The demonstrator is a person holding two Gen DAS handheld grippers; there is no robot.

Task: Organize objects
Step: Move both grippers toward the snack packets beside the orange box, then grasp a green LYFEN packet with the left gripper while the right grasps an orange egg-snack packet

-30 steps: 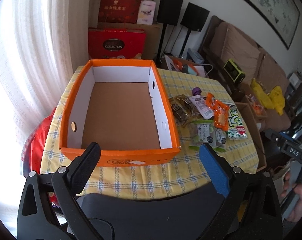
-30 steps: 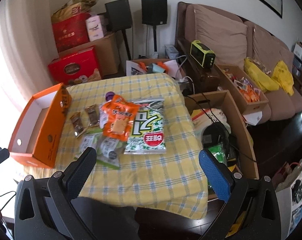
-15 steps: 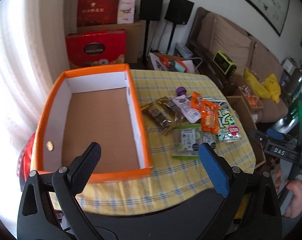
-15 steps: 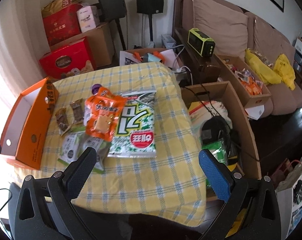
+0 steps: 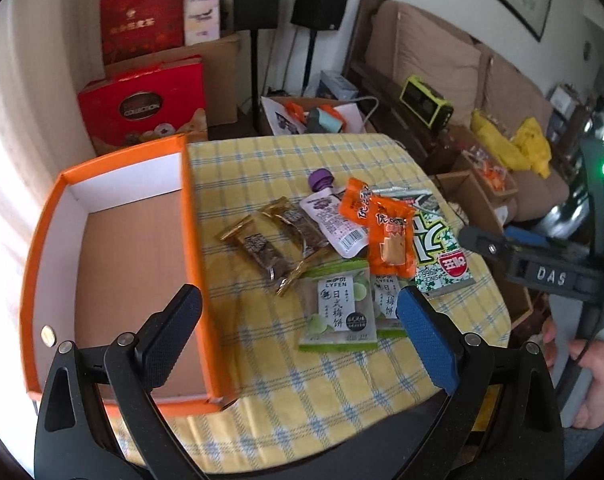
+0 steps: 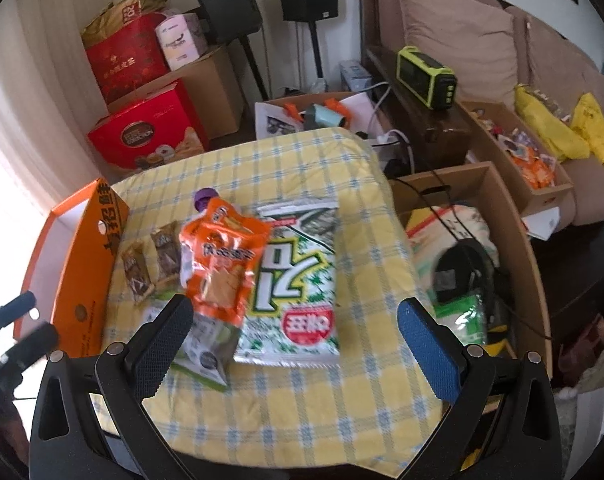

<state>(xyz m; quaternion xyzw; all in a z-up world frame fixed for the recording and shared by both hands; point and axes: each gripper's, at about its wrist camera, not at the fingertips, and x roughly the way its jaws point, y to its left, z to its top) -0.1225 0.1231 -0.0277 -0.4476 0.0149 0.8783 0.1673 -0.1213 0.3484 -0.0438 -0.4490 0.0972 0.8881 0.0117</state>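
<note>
both cams swung nearer snacks; orange box left, empty.

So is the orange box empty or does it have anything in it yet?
Empty: the orange box shows only bare cardboard floor; the snacks lie beside it.

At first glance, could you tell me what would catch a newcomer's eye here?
The empty orange box on the left of the yellow checked tablecloth stands out first. Beside it lies a heap of snack packets, an orange packet overlapping a green and white bag. Both grippers are open.
</note>
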